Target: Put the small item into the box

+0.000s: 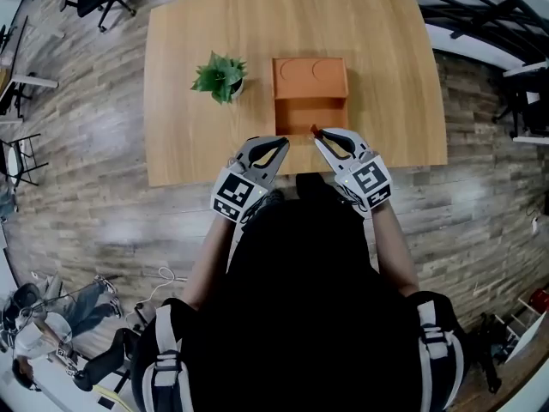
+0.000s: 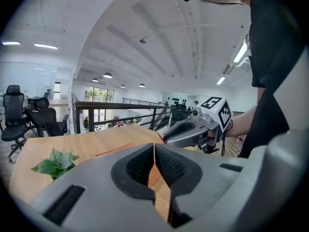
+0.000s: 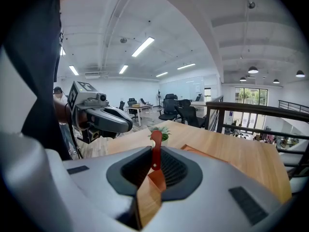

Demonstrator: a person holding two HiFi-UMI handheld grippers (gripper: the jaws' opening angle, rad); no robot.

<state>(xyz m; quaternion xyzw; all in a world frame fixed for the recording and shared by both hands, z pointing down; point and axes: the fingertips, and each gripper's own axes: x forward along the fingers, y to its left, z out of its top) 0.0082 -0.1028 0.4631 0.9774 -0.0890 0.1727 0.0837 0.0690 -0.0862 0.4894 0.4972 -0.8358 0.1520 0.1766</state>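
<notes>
A: risks first, left to right?
B: the small green potted plant [image 1: 220, 76] stands left of the open orange rectangular box [image 1: 310, 72], well apart from it on the light wooden table [image 1: 189, 148]. A knock looks unlikely unless the left gripper [image 1: 280, 142] swings wide. That gripper hangs at the box's near edge, just left of its middle. If it pushes in, it could bump the near wall and shove the box away
A: and the item?
B: the thin red small item [image 3: 155, 141], a narrow strip with a rounded top, is pinched in the right gripper [image 1: 316, 135]. It sits at the near edge of the box, just right of the middle, and by my read is not over the open compartment yet. The grip looks to be on its lower part only and most of it sticks out past the pads, so it could twist or slip out. Let go too early and it lands on the table in front of the box, or catches the near wall
A: jaws?
B: left: closed together, pads meeting in a thin line, nothing between them, only box and table showing beyond. Right: closed onto the red strip, pads pressing it from both sides, gap only as wide as the strip. It touches nothing else that I can see
A: box contents?
B: the far part has two round recesses, the near compartment looks empty, item not in yet
</notes>
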